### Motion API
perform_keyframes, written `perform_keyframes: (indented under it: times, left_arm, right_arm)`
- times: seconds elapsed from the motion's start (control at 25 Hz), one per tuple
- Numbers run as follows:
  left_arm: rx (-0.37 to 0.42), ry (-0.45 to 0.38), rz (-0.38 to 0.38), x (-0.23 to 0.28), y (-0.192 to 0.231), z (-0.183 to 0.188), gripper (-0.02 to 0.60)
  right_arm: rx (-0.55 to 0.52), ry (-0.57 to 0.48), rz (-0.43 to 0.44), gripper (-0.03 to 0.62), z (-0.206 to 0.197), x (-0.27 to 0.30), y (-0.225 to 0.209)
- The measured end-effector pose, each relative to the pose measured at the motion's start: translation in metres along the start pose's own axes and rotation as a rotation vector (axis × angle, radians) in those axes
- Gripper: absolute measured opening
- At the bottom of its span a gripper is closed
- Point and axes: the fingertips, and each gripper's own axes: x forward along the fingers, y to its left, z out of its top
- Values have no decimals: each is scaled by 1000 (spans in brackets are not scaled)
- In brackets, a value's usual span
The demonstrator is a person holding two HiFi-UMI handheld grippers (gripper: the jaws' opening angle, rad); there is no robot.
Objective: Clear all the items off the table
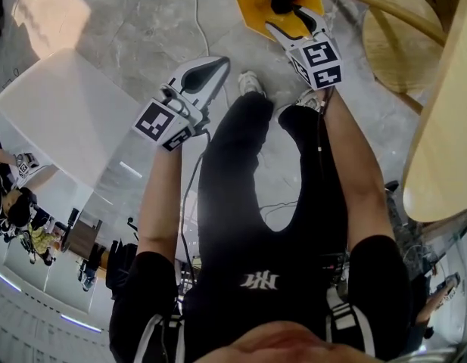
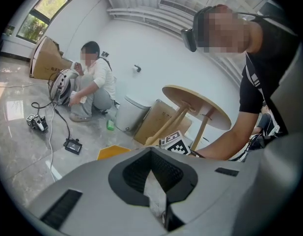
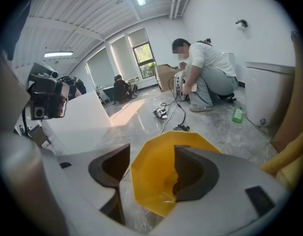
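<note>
My right gripper (image 1: 284, 2) (image 3: 147, 181) hangs open over a yellow bin (image 1: 256, 6) (image 3: 151, 166) on the floor, and I see only the bin's inside between its jaws. My left gripper (image 1: 214, 66) (image 2: 153, 181) is held lower left of it, above the floor, with its jaws closed on a small white scrap of paper (image 2: 153, 198). The yellow bin (image 2: 112, 151) shows just past the left gripper's body. The round wooden table (image 1: 445, 127) (image 2: 200, 102) stands to my right; I see nothing on the part of its top that shows.
A wooden stool (image 1: 400, 40) stands beside the table. A white tabletop (image 1: 66, 112) (image 3: 77, 122) lies to my left. A person (image 2: 90, 82) (image 3: 205, 68) crouches on the floor near cables, a white trash can (image 2: 126, 114), a green bottle (image 2: 110, 124) and cardboard (image 2: 156, 122).
</note>
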Motion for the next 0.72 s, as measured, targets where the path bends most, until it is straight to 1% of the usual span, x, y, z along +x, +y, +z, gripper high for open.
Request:
perform_keyframes:
  times: [0.04,0.08,0.12,0.16,0.2,0.28,0.32,0.4,0.52,0.56,0.6,0.64,0.72]
  left_arm:
    - [3,1,-3,-2,-5,8,14]
    - [8,2,-7,-5,-11,17,13]
    - [12,3,-12,-7,-16,27,14]
    - [13,6,-16,-9,-22,37,14]
    - [13,7,-19,-12,-28,49,14]
    - [17,1,-22,-21,-42,75,14]
    - [21,-3,-22,-27,-49,89,14]
    - [30,-11,-20,-37,-68,117,14]
    - [55,-44,-22,-49,-99,170,14]
    - [76,-59,-28,-52,-109,191,13]
    - [97,-76,-36,-55,-120,212,14]
    - [117,-91,-47,-58,-133,234,14]
    - [149,-117,-72,-67,-161,275,14]
  right_arm:
    - [1,-6,5,279,9,-8,6]
    - [0,-11,12,276,18,-16,13]
    - [-1,-16,20,259,28,-24,20]
    - [-1,-22,30,216,40,-33,29]
    - [0,-30,43,207,53,-43,40]
    - [4,-52,69,176,84,-68,65]
    - [4,-68,80,176,100,-83,77]
    - [11,-114,96,133,134,-118,96]
    - [12,-199,113,132,198,-180,113]
    - [-3,-232,109,84,222,-203,117]
    - [-23,-266,101,53,245,-227,119]
    - [-41,-297,90,37,268,-253,120]
    - [-69,-348,73,37,310,-306,124]
